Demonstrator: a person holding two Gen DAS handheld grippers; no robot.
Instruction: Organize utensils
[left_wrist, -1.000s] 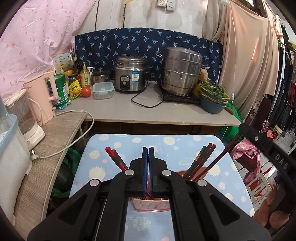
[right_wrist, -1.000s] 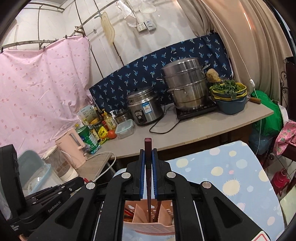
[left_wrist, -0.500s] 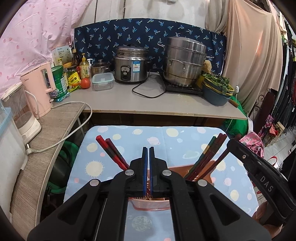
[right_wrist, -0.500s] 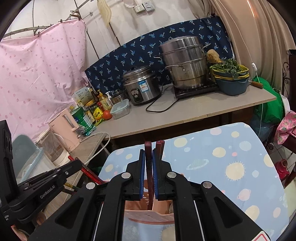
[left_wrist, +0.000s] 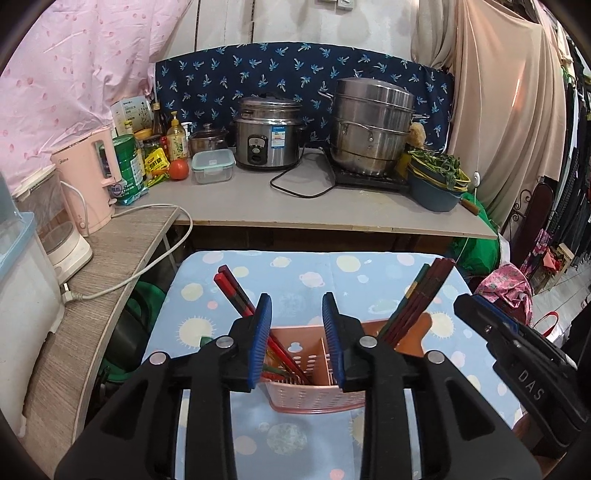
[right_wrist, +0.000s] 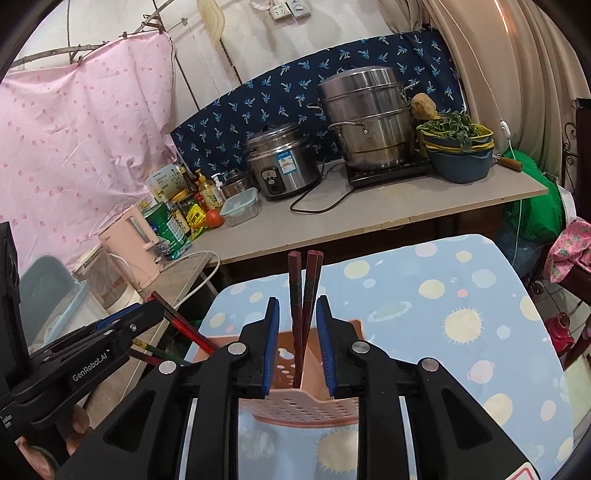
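Note:
A pink perforated utensil holder (left_wrist: 314, 400) stands on the blue patterned tablecloth (left_wrist: 295, 273). Two red chopsticks (left_wrist: 231, 288) lean out of its left side, and a bundle of dark chopsticks (left_wrist: 428, 291) leans out of its right. My left gripper (left_wrist: 295, 299) hovers over the holder, its jaws opening with nothing pressed between the pads. My right gripper (right_wrist: 297, 300) is above the holder (right_wrist: 295, 408), its jaws opening. Two dark red chopsticks (right_wrist: 304, 280) stand between the pads without being pressed. Each gripper shows at the edge of the other's view.
Behind the table runs a grey counter (left_wrist: 258, 206) with a rice cooker (left_wrist: 267, 133), a steel steamer pot (left_wrist: 373, 125), a bowl of greens (left_wrist: 436, 177), a pink kettle (left_wrist: 90, 177), bottles and a tomato. A wooden side shelf (left_wrist: 110, 266) with a white cable lies at the left.
Both pairs of jaws were shut and now stand parted. My right gripper sank and let go of the dark chopstick, which now stands in the holder beside another.

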